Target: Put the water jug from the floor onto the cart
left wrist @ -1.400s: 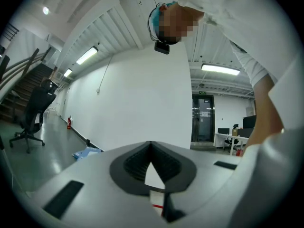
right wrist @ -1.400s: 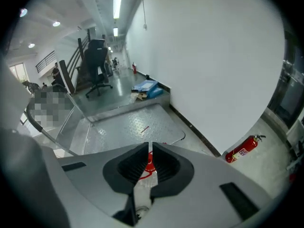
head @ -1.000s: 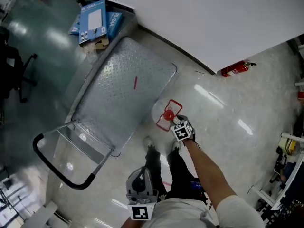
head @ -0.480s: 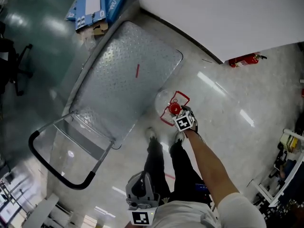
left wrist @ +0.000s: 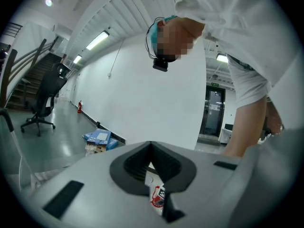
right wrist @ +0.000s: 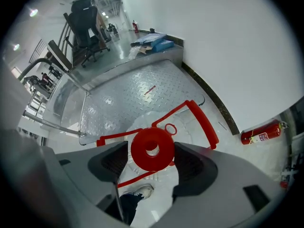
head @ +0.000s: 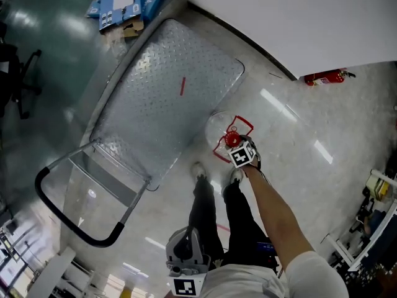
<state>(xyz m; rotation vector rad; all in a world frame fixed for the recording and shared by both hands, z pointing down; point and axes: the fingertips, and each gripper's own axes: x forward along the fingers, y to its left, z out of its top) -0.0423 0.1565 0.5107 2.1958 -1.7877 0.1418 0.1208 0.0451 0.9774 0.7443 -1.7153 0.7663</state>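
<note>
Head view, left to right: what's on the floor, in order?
office chair → cart → water jug → fire extinguisher

Against the white wall point(head: 298, 17) you have a loose pile of blue boxes point(head: 124, 2) lying on the floor point(head: 310, 166), some of them overlapping. Further along the same wall, a red fire extinguisher point(head: 325, 77) lies on its side, touching the wall's foot. A black office chair point(right wrist: 84, 14) stands well apart on the darker, glossy stretch of floor. Your white shoes point(head: 198, 169) are planted on the pale tiles. A staircase point(left wrist: 19, 80) rises behind the chair, and a dark door point(left wrist: 212, 110) shows past the wall's far end.
</note>
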